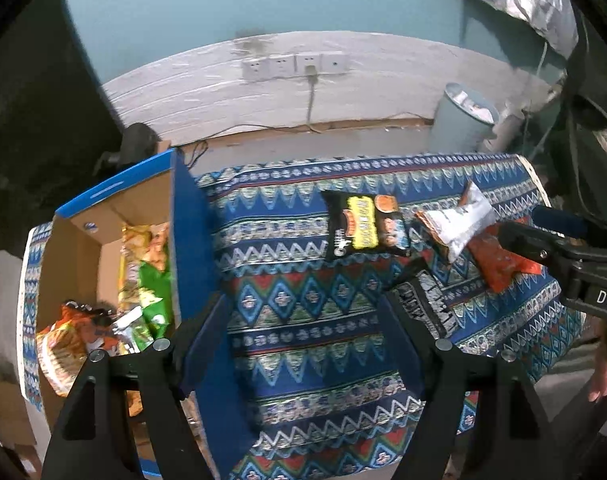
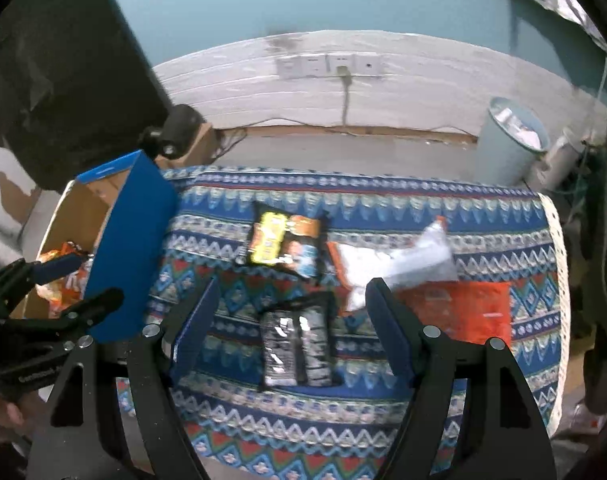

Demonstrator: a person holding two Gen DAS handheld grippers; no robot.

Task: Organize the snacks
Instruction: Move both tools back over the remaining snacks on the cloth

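My left gripper (image 1: pixel 303 344) hangs over the bench with the blue patterned cloth (image 1: pixel 303 308); its jaws are wide apart with nothing between them, only cloth below; my right gripper (image 2: pixel 291 328) is also spread wide and empty, with the black and silver snack packet (image 2: pixel 297 344) lying flat on the cloth under the gap, not touched. Four snacks are out on the cloth; the black bag with the yellow label (image 2: pixel 281 246) lies farther away, the white crinkly bag (image 2: pixel 399 268) is to its right, and the flat orange bag (image 2: pixel 475 308) lies nearer on the right, partly under the white one. On the left end of the bench stands the open cardboard box with blue outer sides (image 1: pixel 79 240); inside it are a green bag (image 1: pixel 153 292), a yellow bag (image 1: pixel 133 248) and an orange bag (image 1: pixel 69 336), all piled close together.
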